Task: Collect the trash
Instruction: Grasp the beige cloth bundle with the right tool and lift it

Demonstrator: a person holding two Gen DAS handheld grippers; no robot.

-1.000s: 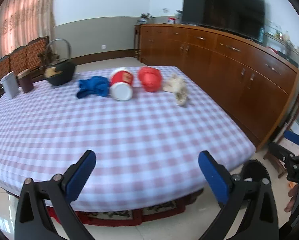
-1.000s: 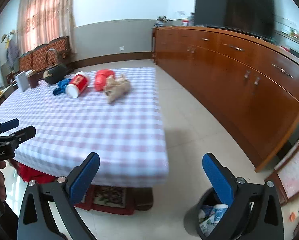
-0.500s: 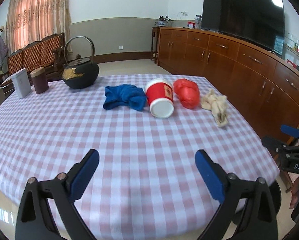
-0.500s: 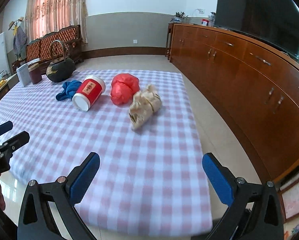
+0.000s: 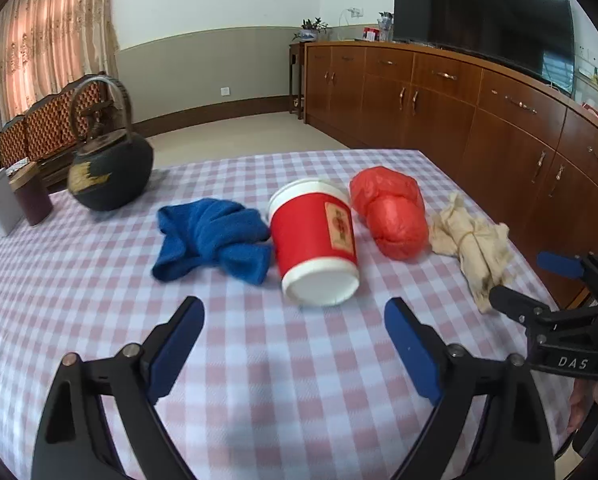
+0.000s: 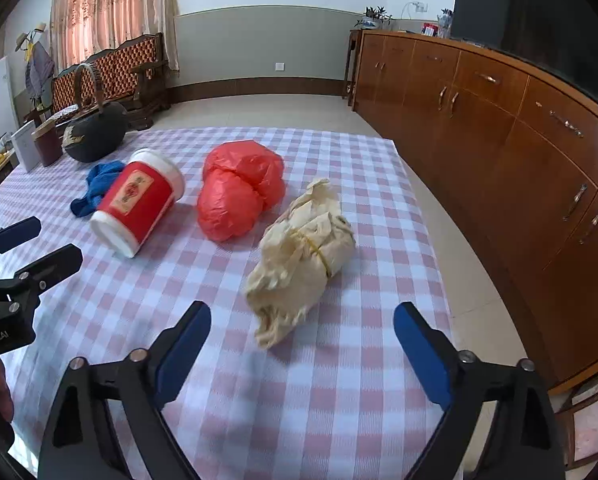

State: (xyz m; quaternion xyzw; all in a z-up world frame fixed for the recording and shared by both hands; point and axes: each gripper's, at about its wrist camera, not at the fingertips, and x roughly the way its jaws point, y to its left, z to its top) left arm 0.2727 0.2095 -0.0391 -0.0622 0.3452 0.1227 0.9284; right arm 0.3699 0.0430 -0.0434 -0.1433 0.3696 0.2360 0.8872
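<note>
**Both grippers closing in on the table trash**

Left gripper [image 5: 295, 326] has its jaws apart and narrowing, nothing between them yet; I have it lined up on the red paper cup [image 5: 315, 240] lying on its side on the checked tablecloth [image 5: 99, 320]. Right gripper [image 6: 302, 326], likewise apart and closing, faces the beige wrapped bundle [image 6: 303, 256], with the red plastic bag [image 6: 239, 196] between cup and bundle. My worry: the cup could roll away from a glancing pad, or I snag the blue cloth [image 5: 211, 236] touching it. Both grippers tilt steeply downward toward the table.
</note>
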